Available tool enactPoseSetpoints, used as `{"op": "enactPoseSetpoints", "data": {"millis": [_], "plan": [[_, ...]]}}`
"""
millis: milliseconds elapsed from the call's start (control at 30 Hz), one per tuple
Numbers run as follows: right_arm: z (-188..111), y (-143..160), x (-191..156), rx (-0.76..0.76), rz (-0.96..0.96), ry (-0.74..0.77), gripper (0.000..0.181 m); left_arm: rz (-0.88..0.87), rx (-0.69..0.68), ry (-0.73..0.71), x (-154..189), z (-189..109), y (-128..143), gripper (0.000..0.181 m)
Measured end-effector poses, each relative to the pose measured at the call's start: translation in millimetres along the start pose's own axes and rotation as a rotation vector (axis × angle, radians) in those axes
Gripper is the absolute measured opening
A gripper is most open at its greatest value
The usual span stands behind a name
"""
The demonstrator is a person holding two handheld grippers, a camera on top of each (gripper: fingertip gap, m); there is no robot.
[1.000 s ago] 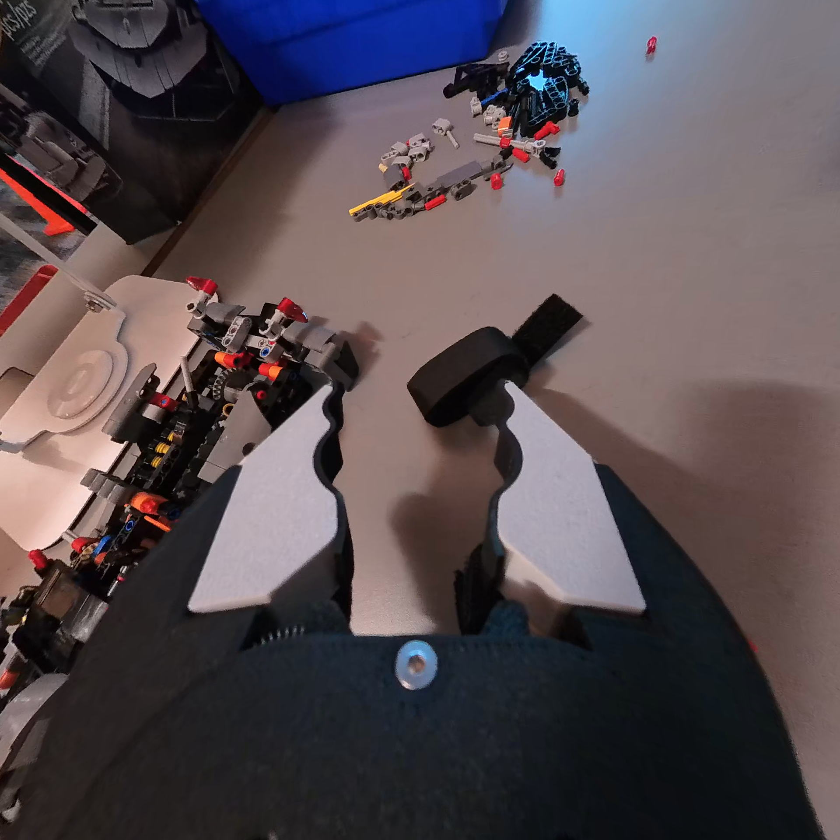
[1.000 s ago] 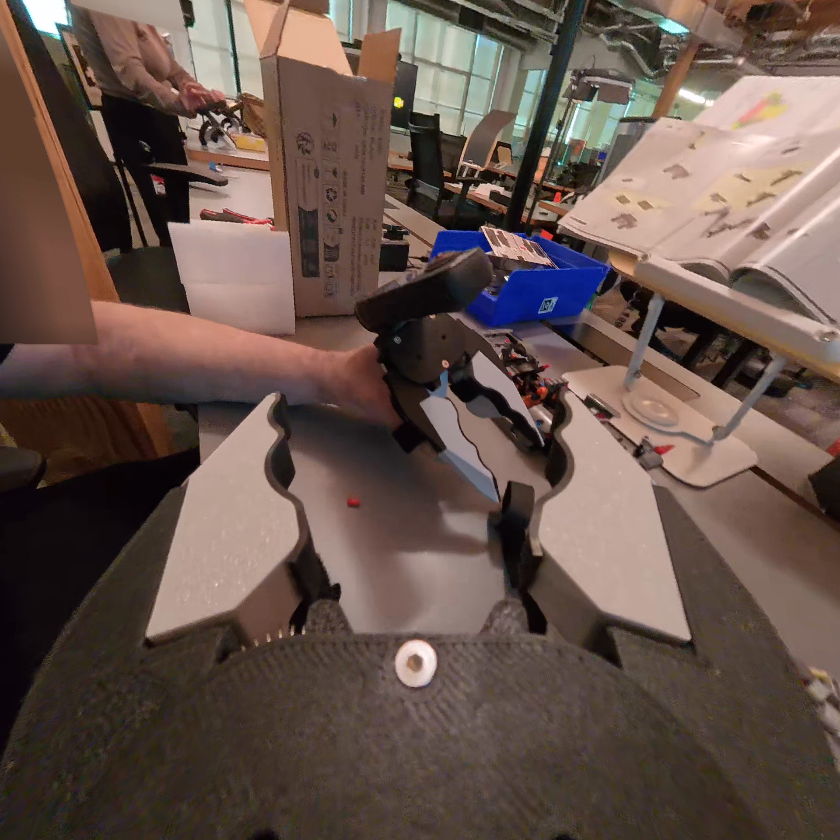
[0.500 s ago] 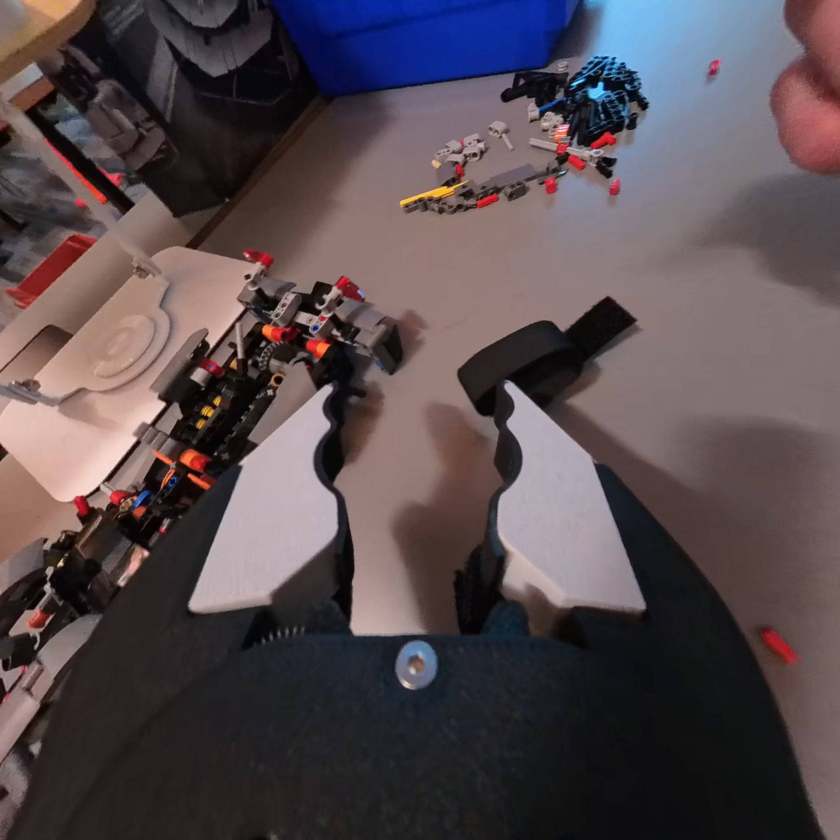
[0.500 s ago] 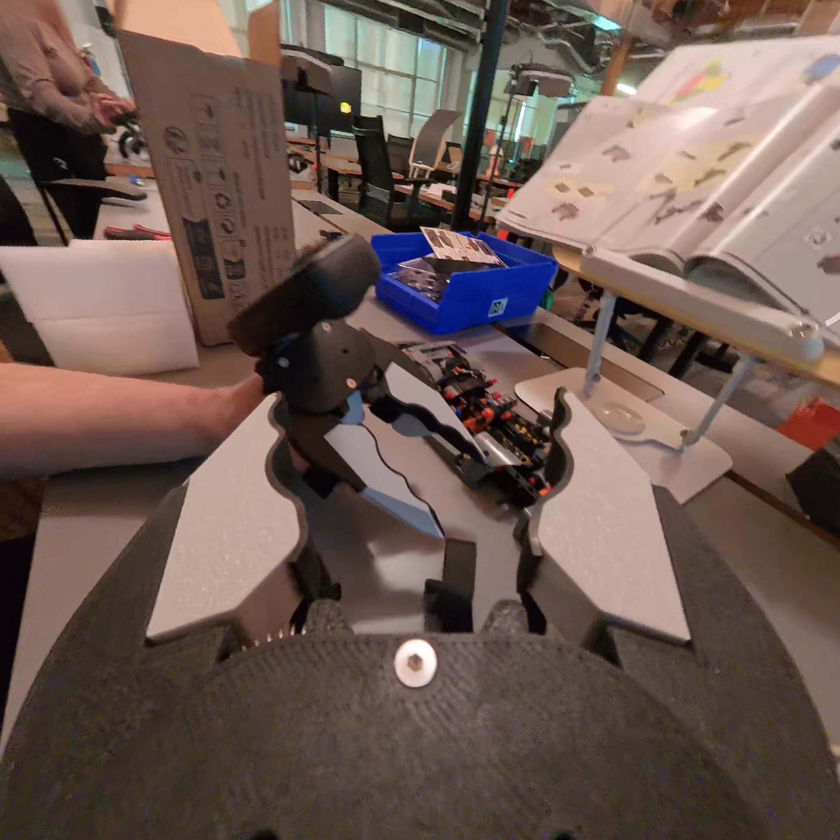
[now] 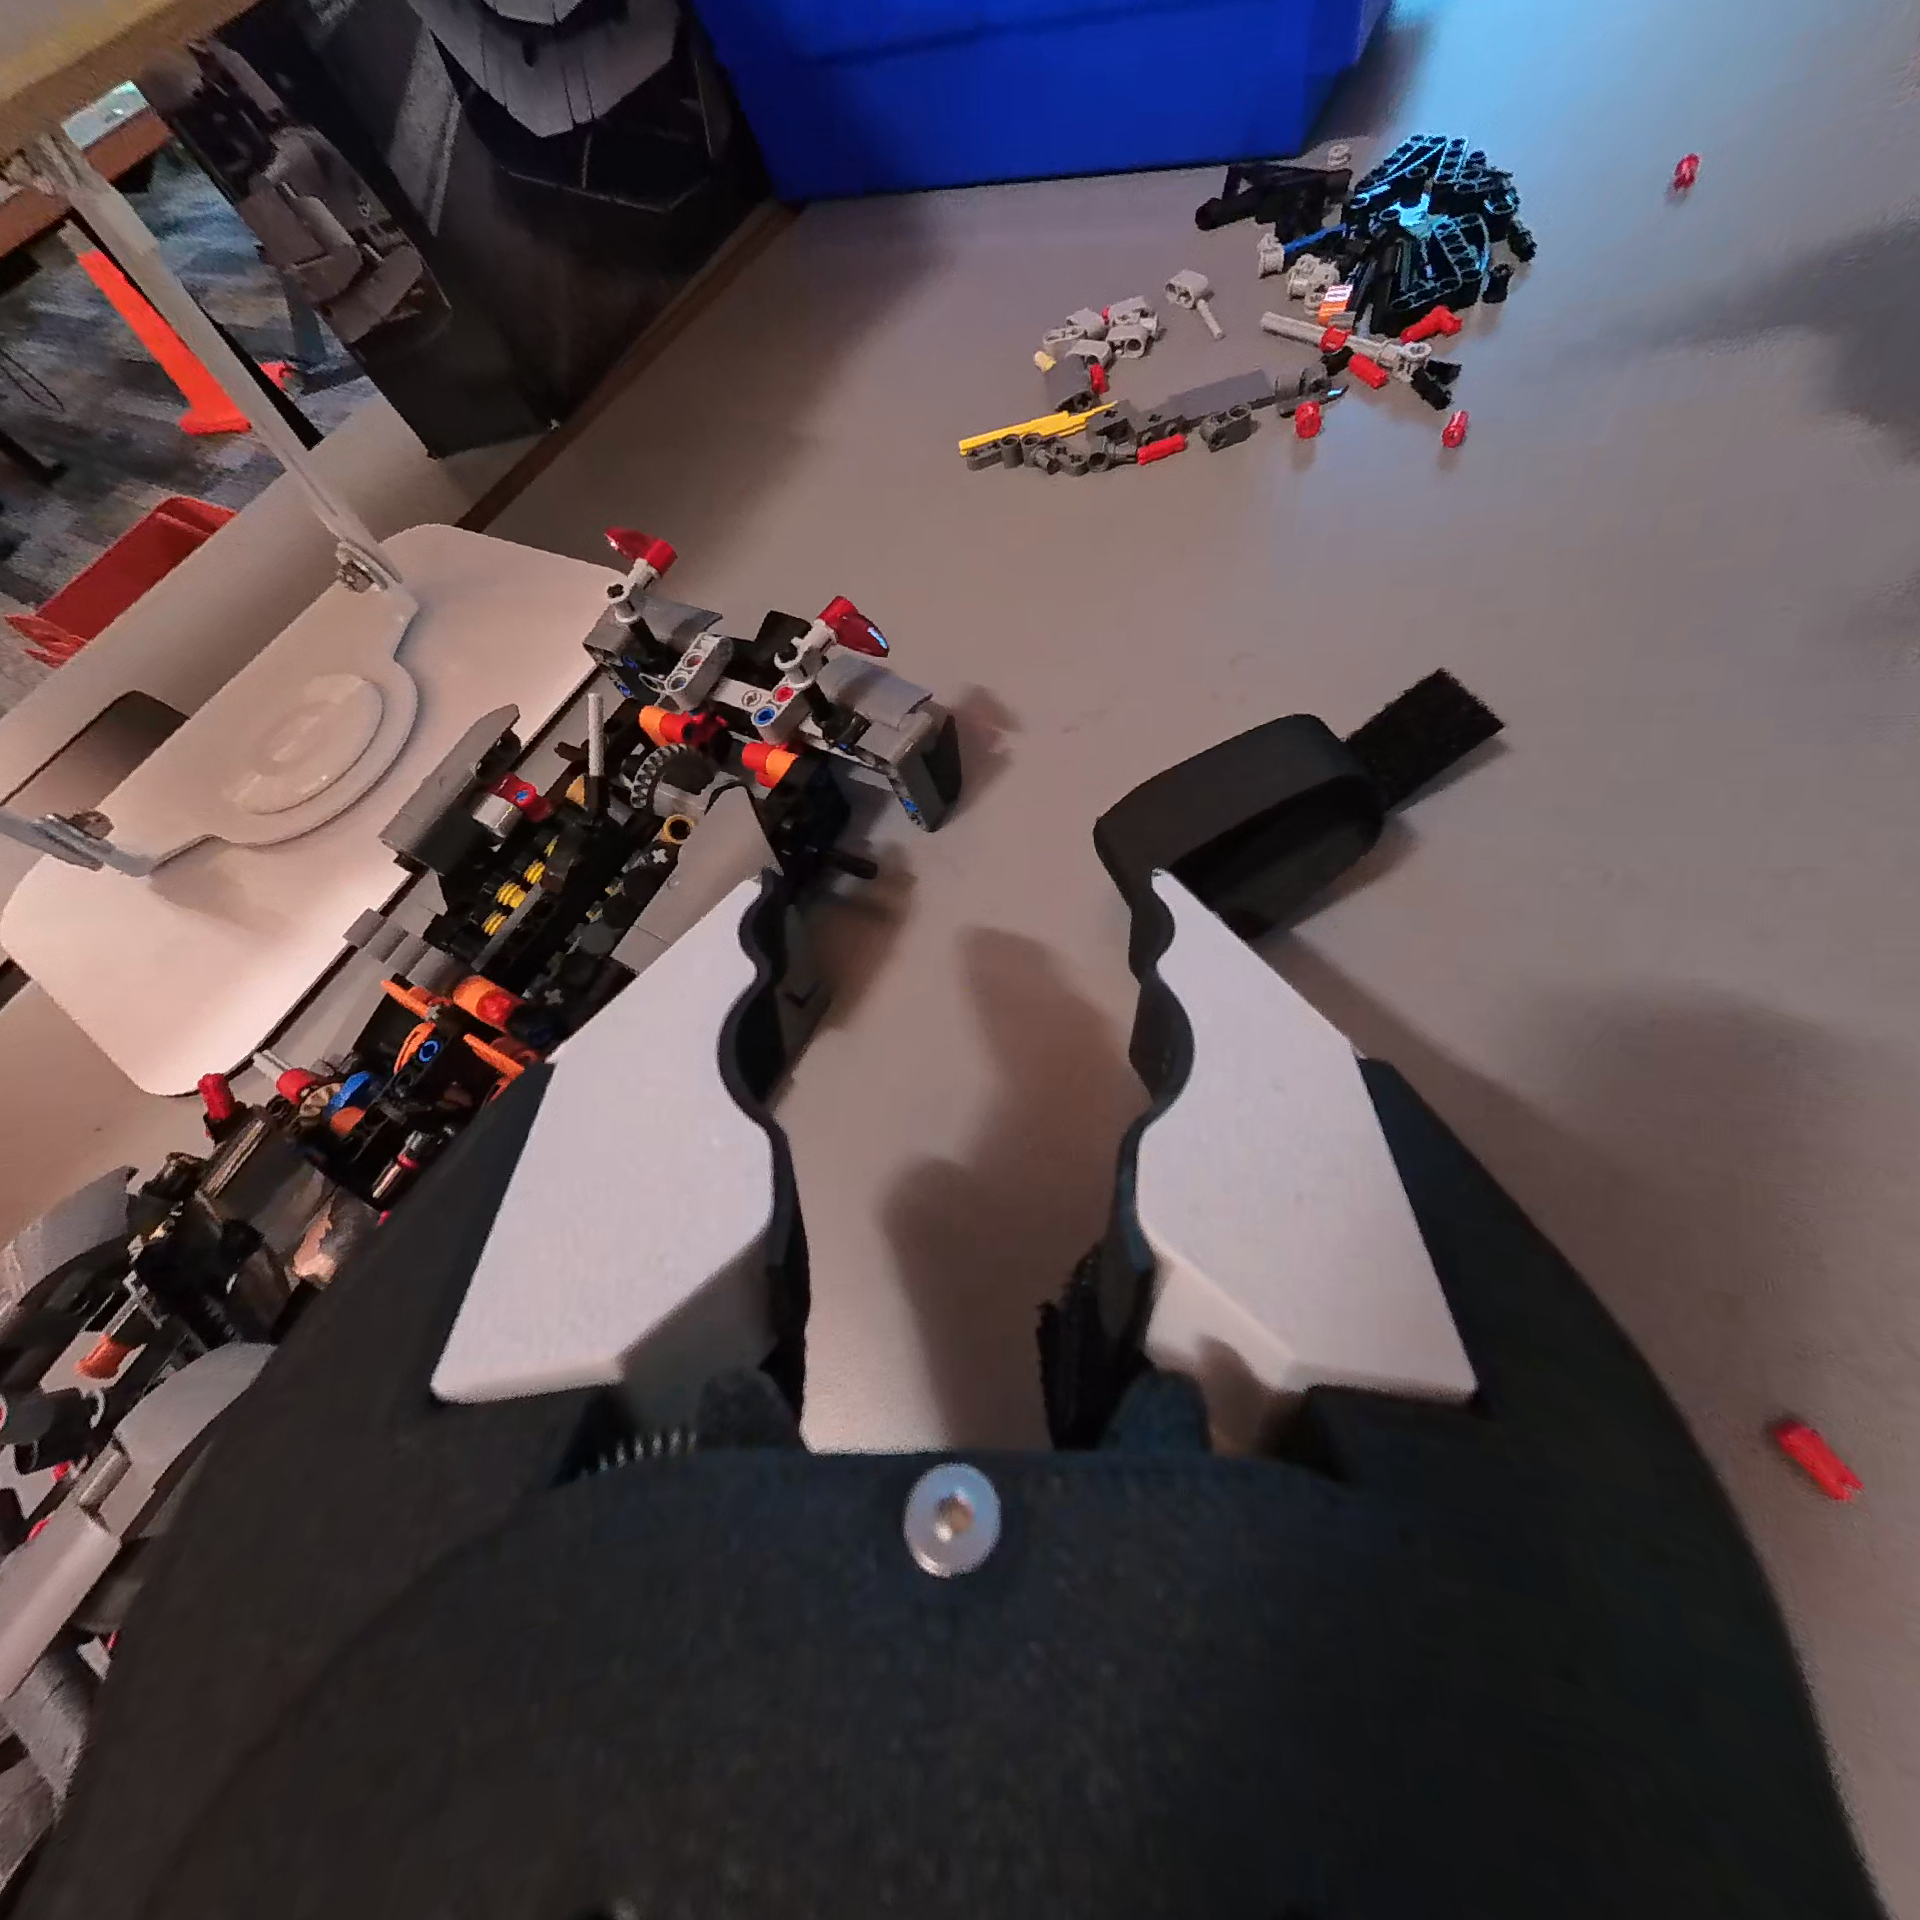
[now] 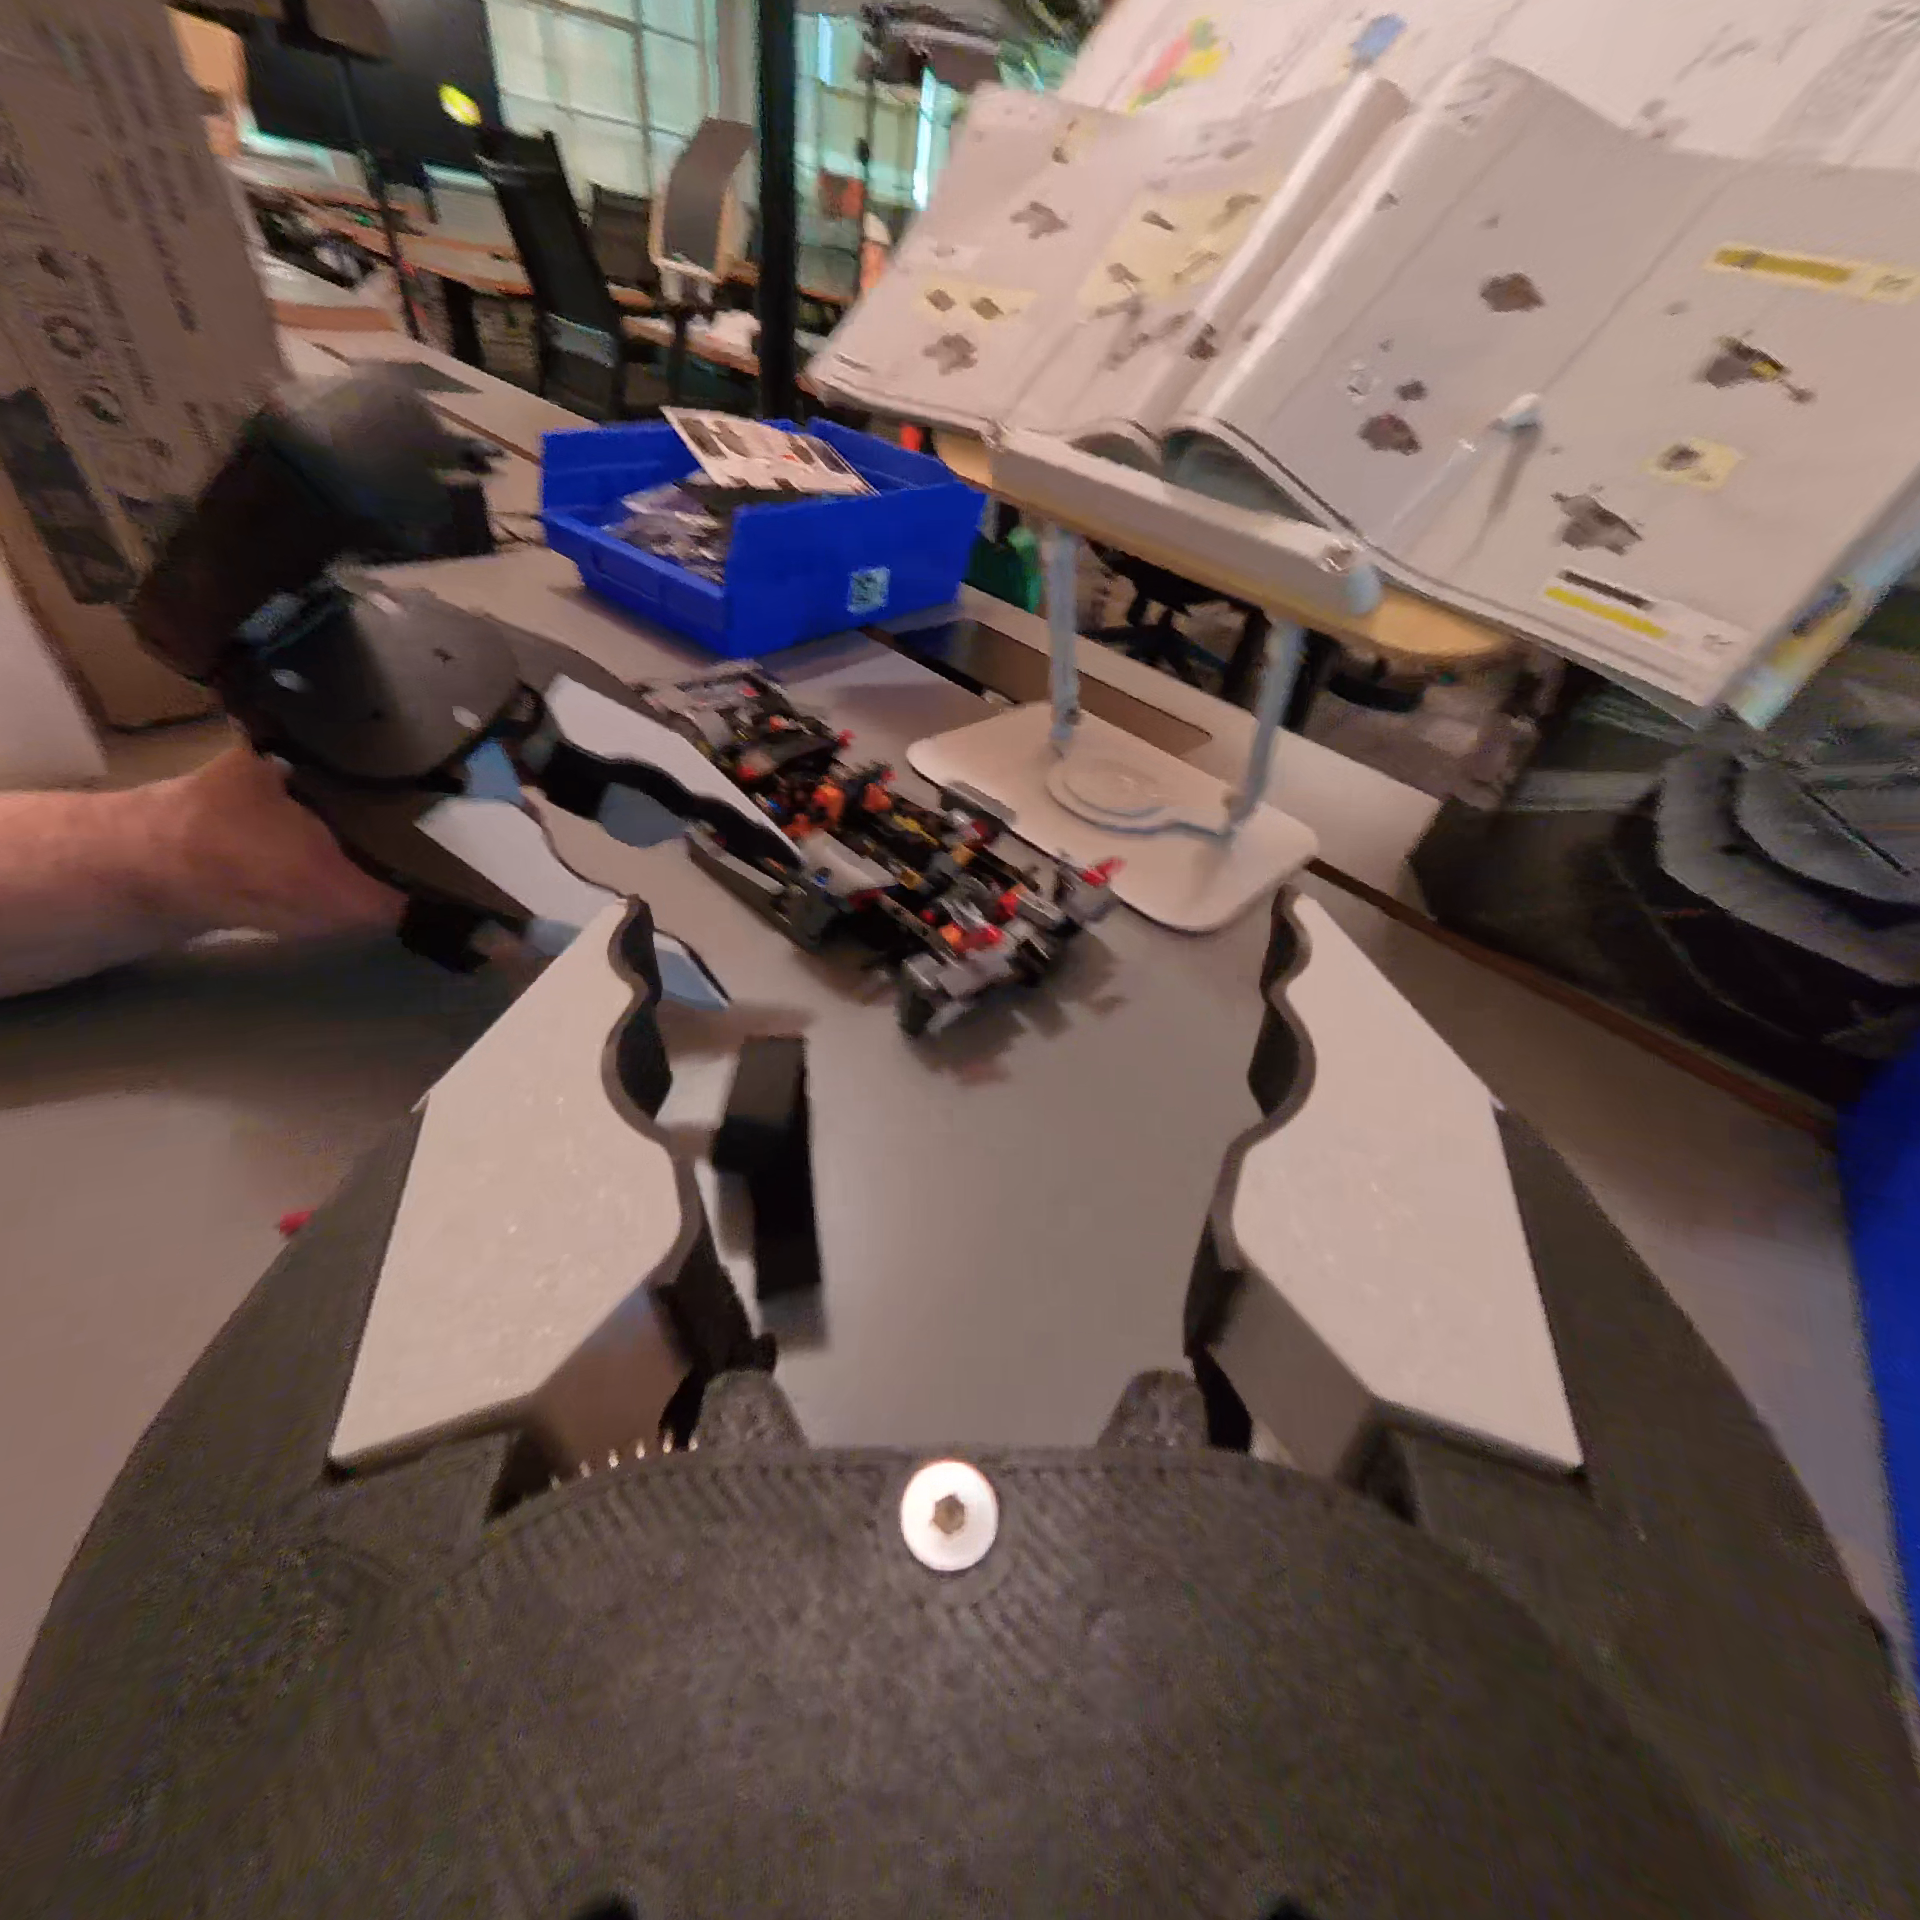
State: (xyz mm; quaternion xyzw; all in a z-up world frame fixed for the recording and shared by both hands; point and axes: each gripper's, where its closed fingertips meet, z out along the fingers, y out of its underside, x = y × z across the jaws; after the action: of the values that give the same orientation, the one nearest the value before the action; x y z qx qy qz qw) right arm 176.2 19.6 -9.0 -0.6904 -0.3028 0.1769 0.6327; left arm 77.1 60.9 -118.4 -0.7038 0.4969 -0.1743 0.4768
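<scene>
Open workshop, grey table (image 5: 1299,603). Left gripper (image 5: 956,883) released, empty, angled down at bare table – black strap (image 5: 1278,800) touching its right fingertip, brick model (image 5: 665,831) just beside left fingertip. Model's long axis runs from the tips back along gripper's left flank. Right gripper (image 6: 951,914) spread wide, empty, low over table – strap (image 6: 769,1153) between its fingers, model (image 6: 894,842) just ahead, long axis slanting away left. Loose parts (image 5: 1288,322) beyond, then blue bin (image 5: 1039,94); book stand (image 6: 1164,821) right of model.
</scene>
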Motion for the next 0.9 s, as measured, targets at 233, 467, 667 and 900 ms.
{"op": "enactPoseSetpoints", "data": {"millis": [233, 467, 667, 900], "plan": [[-49, 33, 52, -0.040, 0.020, 0.090, 0.113, 0.008, -0.002, 0.014, 4, 2, -1, 0.065], [-42, 37, 85, -0.056, 0.014, 0.076, 0.113, 0.016, -0.006, 0.024, 9, 4, -1, 0.065], [-26, 53, 83, -0.104, -0.083, 0.004, 0.113, 0.046, -0.010, 0.020, 12, 5, -2, 0.065], [-34, 42, 91, -0.058, -0.142, -0.050, 0.110, 0.044, -0.018, 0.035, 15, 8, 0, 0.065]]}}
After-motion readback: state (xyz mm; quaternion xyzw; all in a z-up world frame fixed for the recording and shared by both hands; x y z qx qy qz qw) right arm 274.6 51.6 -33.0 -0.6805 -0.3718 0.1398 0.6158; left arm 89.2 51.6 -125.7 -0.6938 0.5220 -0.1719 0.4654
